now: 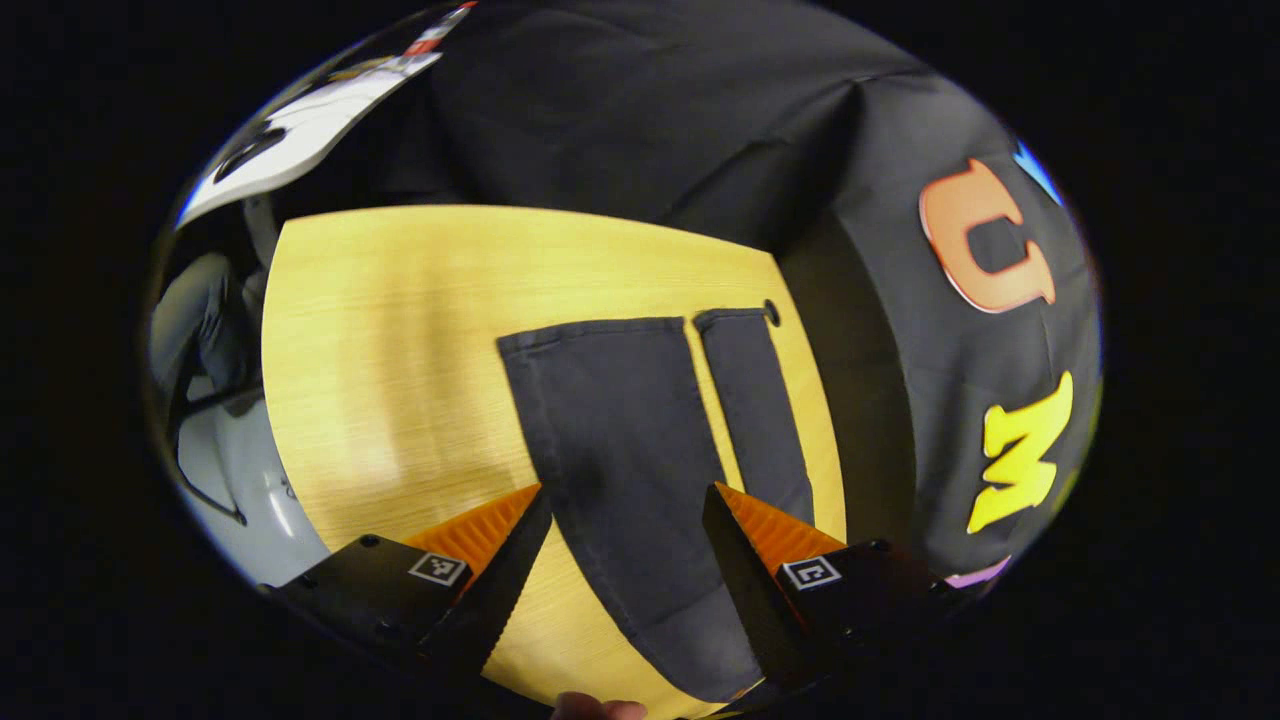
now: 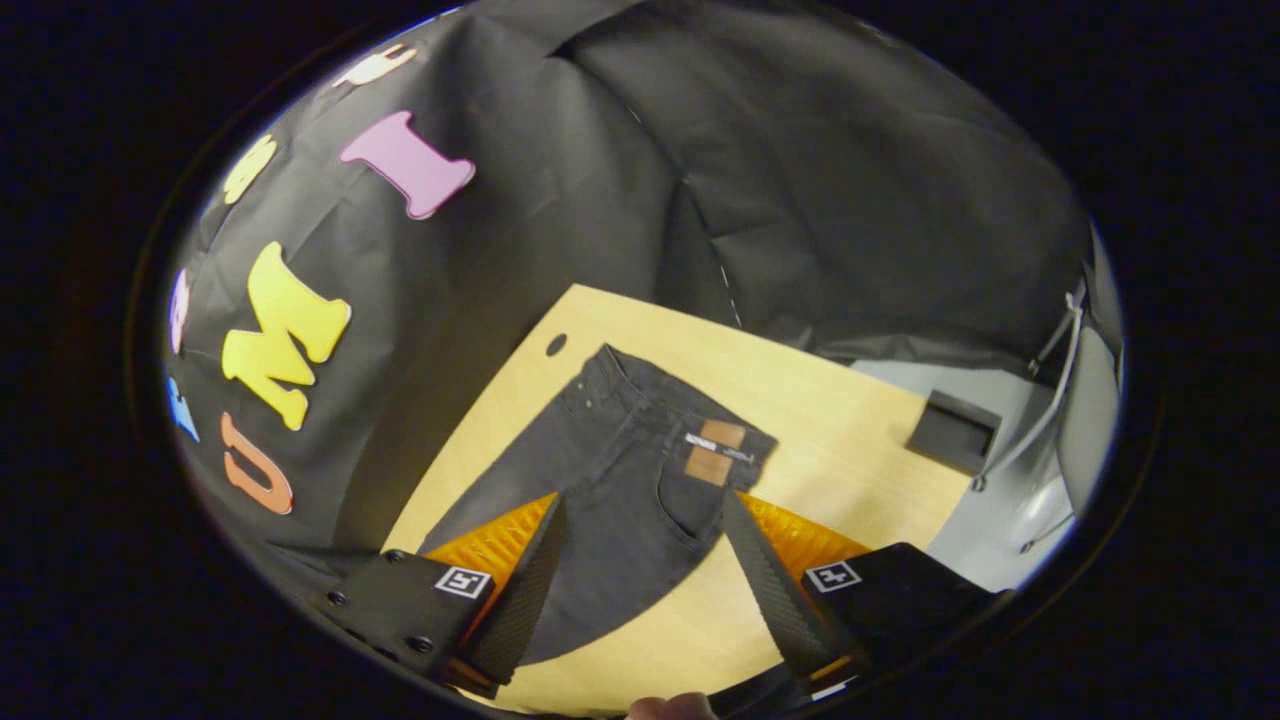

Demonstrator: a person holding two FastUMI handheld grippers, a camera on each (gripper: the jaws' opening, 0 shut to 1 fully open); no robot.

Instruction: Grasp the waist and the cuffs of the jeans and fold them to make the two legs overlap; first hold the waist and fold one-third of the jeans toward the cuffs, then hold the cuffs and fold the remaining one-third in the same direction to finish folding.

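Dark grey jeans lie flat on the light wooden table. In the left gripper view the two legs [image 1: 640, 440] run away from me side by side, their cuffs at the far end near the table's edge. My left gripper [image 1: 625, 500] hovers open above the nearer leg, nothing between its fingers. In the right gripper view the waist end of the jeans [image 2: 640, 460] shows, with a brown label patch [image 2: 715, 452] at the waistband. My right gripper [image 2: 645, 510] hangs open over the seat of the jeans, its fingers apart on either side of the cloth.
The wooden table [image 1: 400, 340] has a wide bare stretch left of the legs. A small round hole [image 1: 771, 312] sits near the table's corner by the cuffs. A dark box [image 2: 955, 430] stands off the table's right edge on the grey floor. A fingertip [image 1: 598, 708] shows at the bottom.
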